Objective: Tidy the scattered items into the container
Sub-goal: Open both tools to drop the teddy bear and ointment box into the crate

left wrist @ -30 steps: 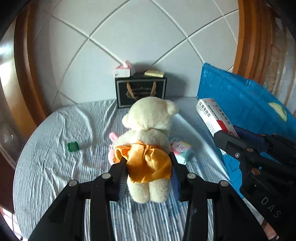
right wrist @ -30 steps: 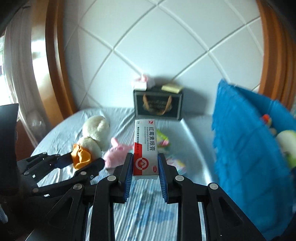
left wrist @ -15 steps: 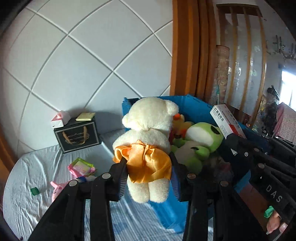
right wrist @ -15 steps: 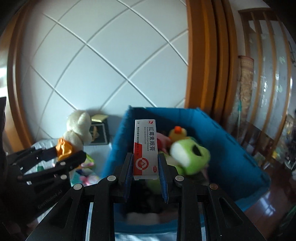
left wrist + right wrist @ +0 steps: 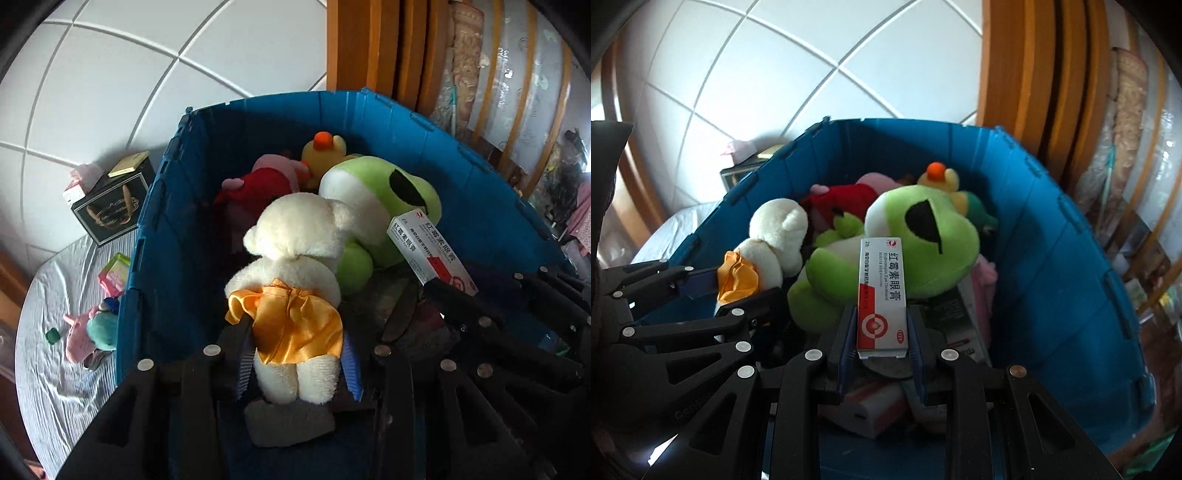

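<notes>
The left hand-held gripper (image 5: 295, 354) is closed narrowly on a cream plush teddy bear in an orange satin skirt (image 5: 295, 280), its blue-padded fingers (image 5: 245, 363) pressing the skirt and hips from both sides. The bear hangs upright over the near edge of the large blue plastic storage crate (image 5: 162, 236), its back to the camera. Just to its right, the right hand-held gripper (image 5: 882, 338) is clamped on the lower end of a slim white-and-red cardboard ointment box with Chinese print (image 5: 882, 295), which stands upright between the pads, also above the crate's interior.

Under both grippers the crate's bottom holds flat boxes and packets, too shadowed to tell apart. Further in lies a big green plush frog with a white face and black eye patch (image 5: 916, 236); behind it are a red-and-pink soft toy (image 5: 258, 184) and a yellow plush duck with an orange tuft (image 5: 325, 147), against the far wall.

Left of the crate, on the striped grey-white tabletop (image 5: 62, 387), lie a pink plush toy (image 5: 75, 336), a teal soft item (image 5: 101, 328), a small green cap (image 5: 52, 336) and a pink-and-green packet (image 5: 114, 273). Farthest back, a black gift box (image 5: 110, 206) stands against the white tiled wall.
</notes>
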`<action>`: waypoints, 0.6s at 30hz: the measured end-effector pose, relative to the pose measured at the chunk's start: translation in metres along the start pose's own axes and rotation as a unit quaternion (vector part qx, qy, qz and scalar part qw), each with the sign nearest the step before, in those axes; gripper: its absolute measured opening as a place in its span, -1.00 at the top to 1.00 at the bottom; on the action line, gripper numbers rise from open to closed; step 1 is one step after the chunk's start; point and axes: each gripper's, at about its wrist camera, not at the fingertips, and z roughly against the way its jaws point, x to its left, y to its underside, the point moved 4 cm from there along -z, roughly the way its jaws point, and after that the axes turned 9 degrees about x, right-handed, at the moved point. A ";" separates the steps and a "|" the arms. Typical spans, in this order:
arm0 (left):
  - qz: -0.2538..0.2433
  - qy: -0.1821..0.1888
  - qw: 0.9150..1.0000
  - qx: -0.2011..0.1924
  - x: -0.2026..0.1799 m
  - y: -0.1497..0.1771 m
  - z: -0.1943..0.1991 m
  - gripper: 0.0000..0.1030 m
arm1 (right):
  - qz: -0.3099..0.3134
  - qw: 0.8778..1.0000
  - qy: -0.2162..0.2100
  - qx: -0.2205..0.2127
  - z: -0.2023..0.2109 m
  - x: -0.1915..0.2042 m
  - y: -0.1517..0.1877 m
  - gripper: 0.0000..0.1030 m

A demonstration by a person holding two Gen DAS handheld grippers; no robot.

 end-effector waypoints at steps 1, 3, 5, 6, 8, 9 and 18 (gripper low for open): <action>0.002 -0.003 1.000 0.000 0.000 0.000 -0.002 0.21 | 0.003 1.000 -0.003 0.000 0.000 0.000 0.001 0.50; 0.010 -0.005 1.000 0.001 0.001 0.001 -0.005 0.21 | 0.007 1.000 -0.004 0.000 -0.001 0.000 0.002 0.50; 0.016 -0.007 1.000 0.003 0.004 0.001 -0.007 0.21 | 0.012 1.000 -0.001 0.003 -0.006 -0.003 0.001 0.50; 0.017 -0.008 1.000 0.004 0.005 0.001 -0.008 0.21 | 0.013 1.000 -0.001 0.005 -0.007 -0.004 0.002 0.50; 0.019 -0.008 1.000 0.006 0.005 0.001 -0.012 0.21 | 0.013 1.000 0.001 0.008 -0.010 -0.007 0.001 0.50; 0.020 -0.008 1.000 0.008 0.004 0.001 -0.013 0.20 | 0.011 1.000 0.004 0.010 -0.011 -0.009 0.002 0.50; 0.016 -0.013 1.000 0.005 -0.004 0.002 -0.012 -0.19 | -0.003 1.000 0.022 0.015 -0.009 -0.027 0.005 0.26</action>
